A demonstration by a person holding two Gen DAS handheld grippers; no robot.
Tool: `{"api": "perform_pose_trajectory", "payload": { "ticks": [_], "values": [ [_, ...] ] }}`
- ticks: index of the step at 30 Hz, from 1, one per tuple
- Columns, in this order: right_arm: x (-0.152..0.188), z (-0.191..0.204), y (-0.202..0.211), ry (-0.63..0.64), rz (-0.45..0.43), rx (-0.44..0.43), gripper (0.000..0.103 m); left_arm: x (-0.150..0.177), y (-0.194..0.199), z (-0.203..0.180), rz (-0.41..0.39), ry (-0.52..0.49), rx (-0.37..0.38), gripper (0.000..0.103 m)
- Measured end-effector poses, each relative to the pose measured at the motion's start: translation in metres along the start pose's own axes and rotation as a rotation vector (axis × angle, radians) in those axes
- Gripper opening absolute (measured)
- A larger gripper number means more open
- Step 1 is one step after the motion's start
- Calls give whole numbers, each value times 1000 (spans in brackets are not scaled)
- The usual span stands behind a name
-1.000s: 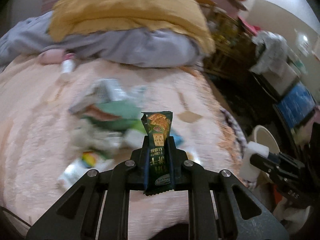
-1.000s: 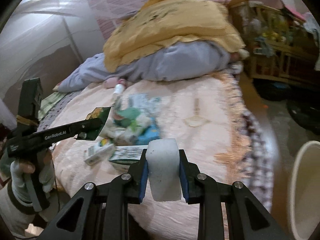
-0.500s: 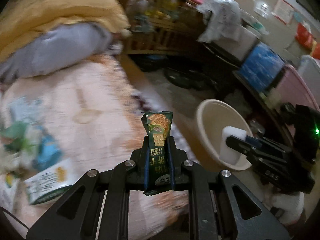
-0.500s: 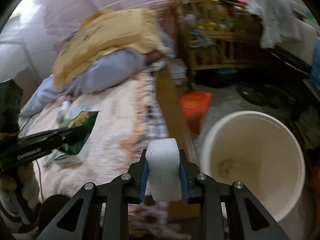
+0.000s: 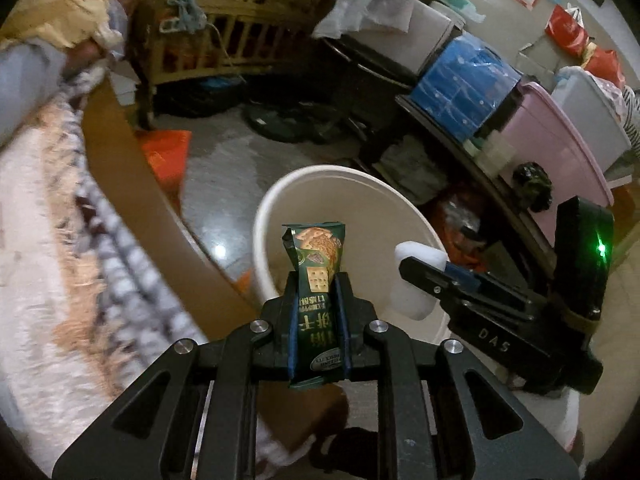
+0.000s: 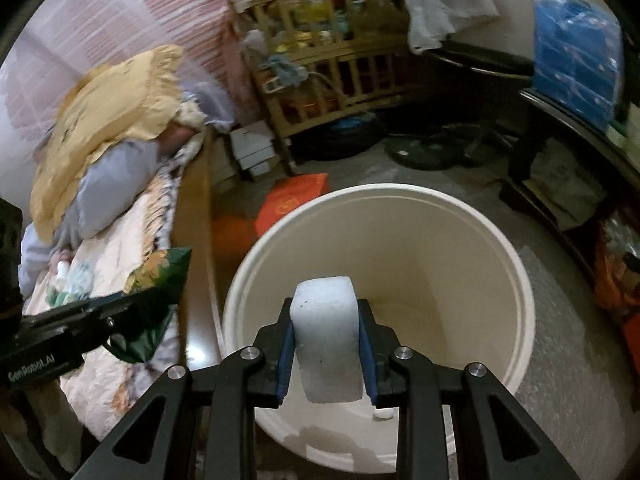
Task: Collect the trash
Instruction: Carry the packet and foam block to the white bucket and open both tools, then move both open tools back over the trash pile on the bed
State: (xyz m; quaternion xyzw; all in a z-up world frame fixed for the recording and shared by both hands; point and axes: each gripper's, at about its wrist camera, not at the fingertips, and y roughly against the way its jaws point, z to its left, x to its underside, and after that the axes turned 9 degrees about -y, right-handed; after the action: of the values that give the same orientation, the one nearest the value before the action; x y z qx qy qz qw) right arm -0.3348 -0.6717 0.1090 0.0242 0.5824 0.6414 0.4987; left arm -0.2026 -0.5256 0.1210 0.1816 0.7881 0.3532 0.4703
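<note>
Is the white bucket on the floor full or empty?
Almost empty. In the right wrist view the white bucket shows bare inner walls and floor; only one small white piece lies near its bottom.

The bed (image 5: 36,216) at nine o'clock is smeared by motion blur — its fringe unreadable. The wrapper (image 5: 316,304) hides its lower print between the pads. The foam block (image 6: 326,336) covers part of the bucket (image 6: 516,280) floor; the bucket's near rim is hidden behind the gripper frame at six o'clock.
</note>
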Motion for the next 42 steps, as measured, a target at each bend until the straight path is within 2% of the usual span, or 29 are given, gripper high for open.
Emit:
{"api": "perform_pose_trajectory", "payload": {
  "ticks": [2, 3, 4, 10, 16, 19, 21, 25, 42],
  "values": [
    [-1, -6, -1, -20, -15, 29, 39, -2, -8, -1, 5, 5, 25, 30],
    [-2, -9, 0, -30, -23, 34, 44, -2, -10, -1, 4, 9, 25, 43],
    [-2, -11, 1, -39, -28, 34, 45, -2, -11, -1, 1, 15, 25, 51],
    [1, -5, 0, -29, -22, 23, 46, 7, 3, 7, -8, 21, -16, 51],
    [12, 25, -4, 13, -5, -22, 46, 24, 38, 20, -46, 5, -164, 51],
    [19, 47, -3, 49, -2, -48, 51, 37, 59, 32, -69, 11, -244, 51],
    [25, 62, -3, 68, 1, -70, 59, 43, 67, 38, -75, 10, -293, 51],
    [36, 90, -3, 106, 13, -106, 59, 63, 90, 56, -87, 16, -380, 51],
    [84, 229, -20, 309, 114, -277, 63, 140, 190, 149, -121, 176, -585, 51]
  ]
}}
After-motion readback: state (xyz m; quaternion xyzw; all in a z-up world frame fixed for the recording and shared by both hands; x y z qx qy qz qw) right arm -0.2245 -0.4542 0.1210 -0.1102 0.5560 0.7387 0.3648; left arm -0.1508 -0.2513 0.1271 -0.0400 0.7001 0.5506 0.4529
